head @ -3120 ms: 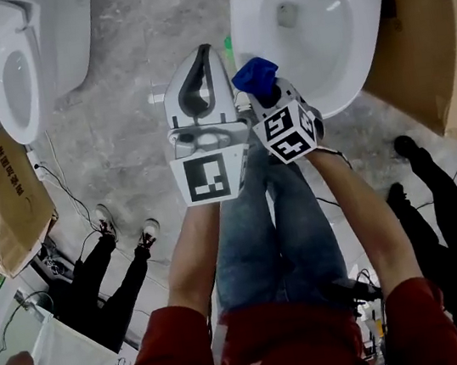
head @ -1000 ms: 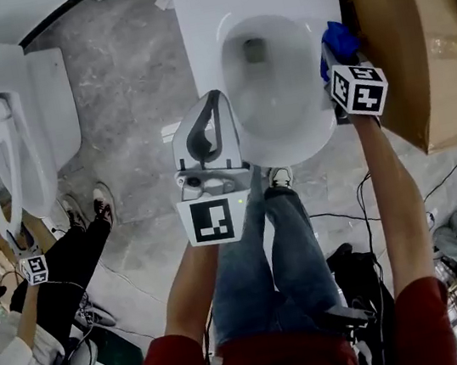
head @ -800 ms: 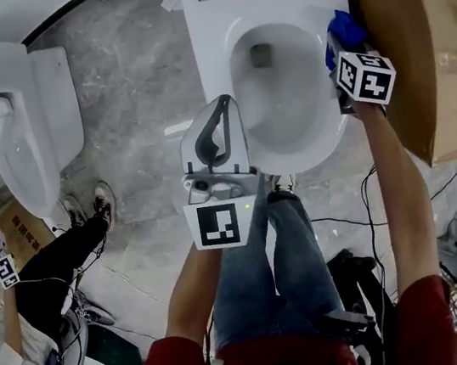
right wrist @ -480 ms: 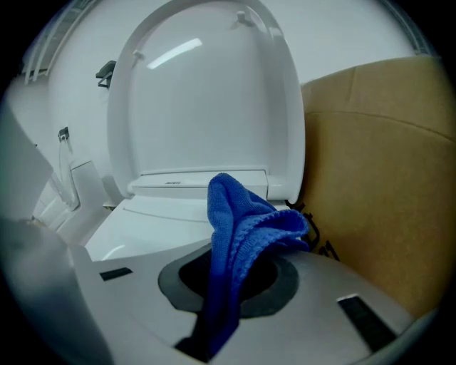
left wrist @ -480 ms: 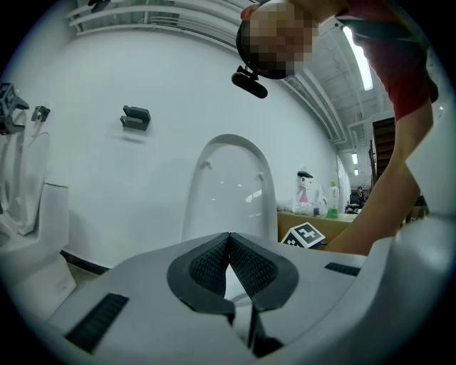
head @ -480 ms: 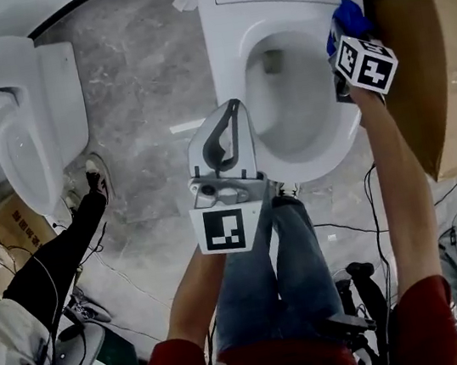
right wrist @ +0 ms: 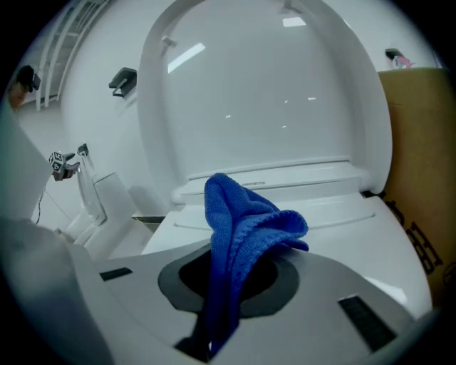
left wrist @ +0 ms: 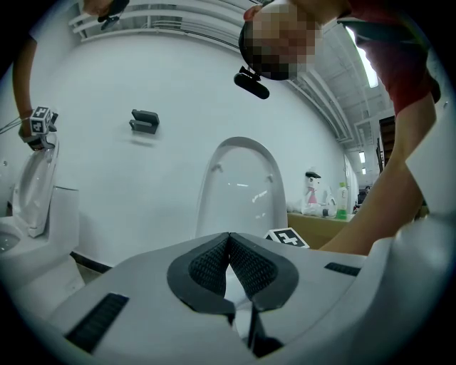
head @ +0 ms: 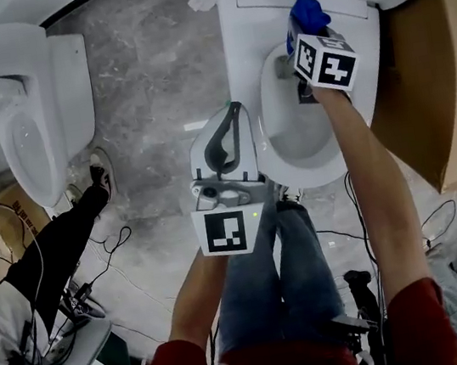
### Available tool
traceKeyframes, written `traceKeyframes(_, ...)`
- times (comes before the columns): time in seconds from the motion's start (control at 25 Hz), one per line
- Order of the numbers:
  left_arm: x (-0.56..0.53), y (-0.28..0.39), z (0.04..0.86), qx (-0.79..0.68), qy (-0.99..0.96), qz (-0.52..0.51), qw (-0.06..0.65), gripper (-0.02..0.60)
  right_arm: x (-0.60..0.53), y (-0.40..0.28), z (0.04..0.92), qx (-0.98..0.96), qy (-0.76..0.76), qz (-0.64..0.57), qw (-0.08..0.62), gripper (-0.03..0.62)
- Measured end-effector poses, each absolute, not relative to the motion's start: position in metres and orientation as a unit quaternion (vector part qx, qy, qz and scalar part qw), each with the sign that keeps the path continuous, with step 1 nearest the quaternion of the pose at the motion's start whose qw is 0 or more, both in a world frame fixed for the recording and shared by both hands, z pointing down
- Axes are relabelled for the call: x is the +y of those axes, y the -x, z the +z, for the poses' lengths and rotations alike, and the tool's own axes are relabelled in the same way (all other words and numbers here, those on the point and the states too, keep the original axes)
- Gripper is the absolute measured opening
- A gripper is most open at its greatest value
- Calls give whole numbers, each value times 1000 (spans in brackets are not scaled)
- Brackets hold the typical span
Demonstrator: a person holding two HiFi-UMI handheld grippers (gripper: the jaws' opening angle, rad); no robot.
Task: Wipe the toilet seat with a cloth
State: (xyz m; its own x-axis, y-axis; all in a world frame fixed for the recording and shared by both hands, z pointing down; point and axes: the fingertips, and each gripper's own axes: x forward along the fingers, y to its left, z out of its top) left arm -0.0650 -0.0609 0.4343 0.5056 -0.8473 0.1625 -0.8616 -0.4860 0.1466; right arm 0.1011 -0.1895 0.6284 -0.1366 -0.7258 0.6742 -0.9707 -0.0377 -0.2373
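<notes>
Your left gripper [head: 231, 117]: jaws shut, nothing between them, just off the toilet seat's [head: 245, 80] left edge. Your right gripper [head: 301, 33]: jaws clamped on the blue cloth [head: 305, 10], at the seat's rear edge below the raised lid [right wrist: 271, 93]. Can't tell if the cloth touches the seat.

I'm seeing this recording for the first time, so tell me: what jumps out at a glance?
The bright blue knitted cloth, clamped in the jaws of the right gripper, stands out at the back of the white ceramic toilet, below its raised lid. The left gripper hangs shut and empty over the grey stone floor beside it.
</notes>
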Motion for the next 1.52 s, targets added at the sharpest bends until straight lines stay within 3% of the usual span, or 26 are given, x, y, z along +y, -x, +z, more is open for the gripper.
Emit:
traceKeyframes(0.36,-63,74,425,-513,-852,29,104,17,-193,-79,624,-691,-598,372,165,55)
traceKeyframes(0.56,-66,74,405,-525,-846,24,96,17,-179,-75,575,-722,-590,339,123,55)
traceKeyframes(1.0,-61,49,274,-534,-844,-10,53,17,-91,-105,347,-756,-625,191,46,55)
traceKeyframes(1.52,89,8,65,-526,-850,-17,36,17,95,-137,72,-787,-611,79,-4,55)
